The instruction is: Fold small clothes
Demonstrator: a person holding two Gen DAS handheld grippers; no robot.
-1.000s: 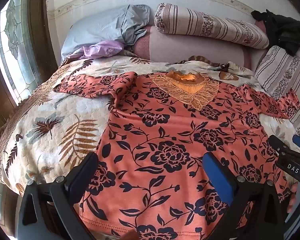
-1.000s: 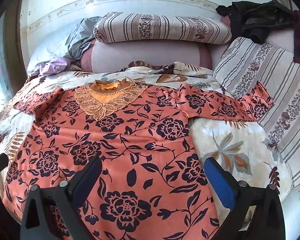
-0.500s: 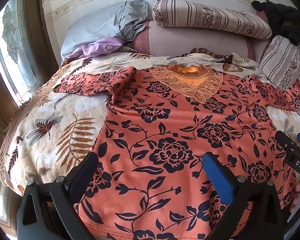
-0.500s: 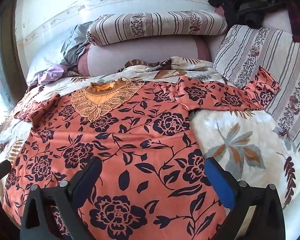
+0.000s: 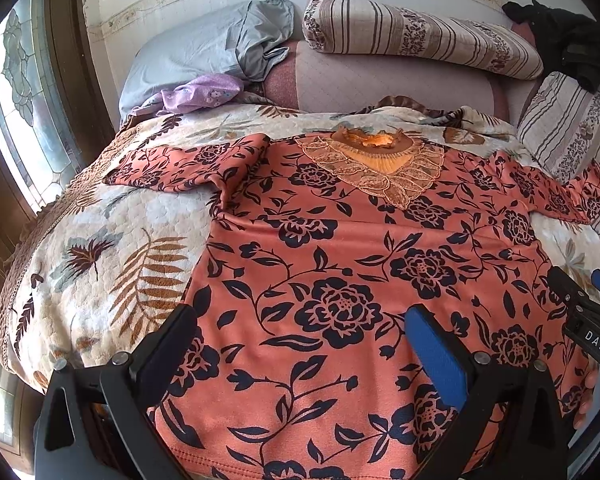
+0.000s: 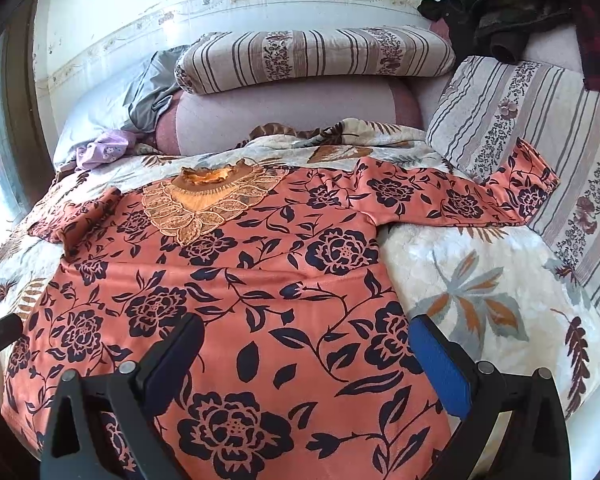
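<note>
An orange blouse with dark flowers lies flat, face up, on the bed, with its lace collar toward the pillows. One sleeve stretches left; the other sleeve runs right and climbs onto a striped cushion. My left gripper hovers open over the lower left part of the blouse, nothing between its fingers. My right gripper is open over the lower right part near the side seam. The right gripper's body shows at the right edge of the left wrist view.
A floral leaf-print bedspread covers the bed. Striped bolster pillows and a grey pillow lie at the head. A striped cushion flanks the right. Dark clothes are piled back right. A window stands left.
Both views have shifted slightly, with the blouse sitting a little lower and closer in view. Both grippers stay open; the blouse has not moved.
</note>
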